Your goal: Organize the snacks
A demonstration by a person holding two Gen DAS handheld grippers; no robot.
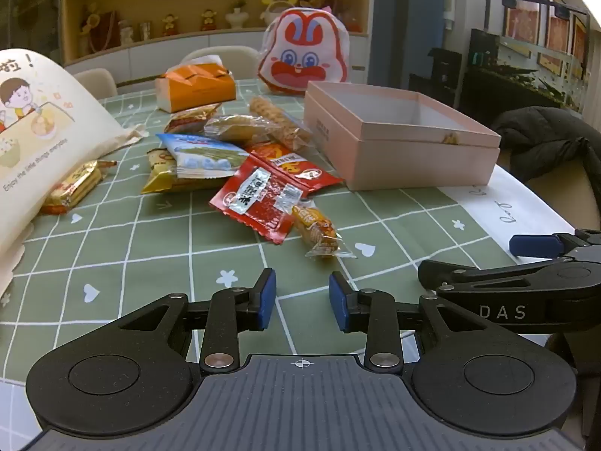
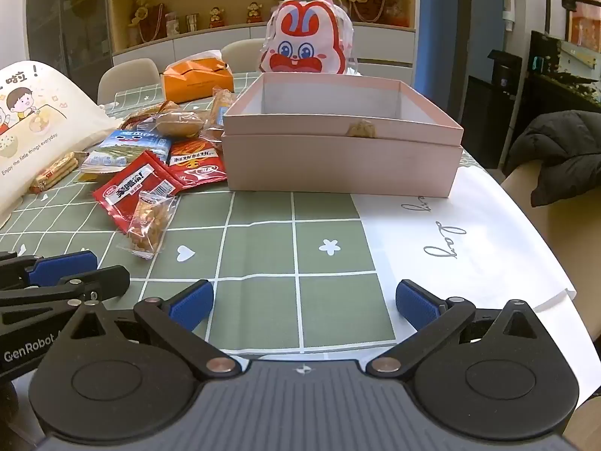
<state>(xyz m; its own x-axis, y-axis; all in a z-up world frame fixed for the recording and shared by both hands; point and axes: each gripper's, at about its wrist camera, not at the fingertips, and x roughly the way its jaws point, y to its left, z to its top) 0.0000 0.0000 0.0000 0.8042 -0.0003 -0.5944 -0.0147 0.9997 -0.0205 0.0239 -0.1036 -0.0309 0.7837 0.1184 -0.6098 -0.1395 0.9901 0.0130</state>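
Note:
A pile of snack packets lies on the green checked tablecloth: a red packet [image 1: 259, 199] [image 2: 137, 188], a small clear packet of orange snacks [image 1: 317, 231] [image 2: 148, 223], a blue packet [image 1: 204, 156] [image 2: 127, 146] and a gold wafer bar [image 1: 73, 186]. An open pink box [image 1: 398, 135] [image 2: 342, 154] stands to their right. My left gripper [image 1: 302, 298] is open and empty, just short of the clear packet. My right gripper [image 2: 304, 304] is wide open and empty, in front of the box.
A cream cartoon tote bag [image 1: 33, 120] [image 2: 33, 112] lies at the left. An orange bag [image 1: 195, 84] and a rabbit-face bag [image 1: 306, 56] [image 2: 306, 43] stand at the back. A white paper sheet [image 2: 462, 233] covers the table's right edge. A dark jacket [image 2: 563, 150] hangs on a chair.

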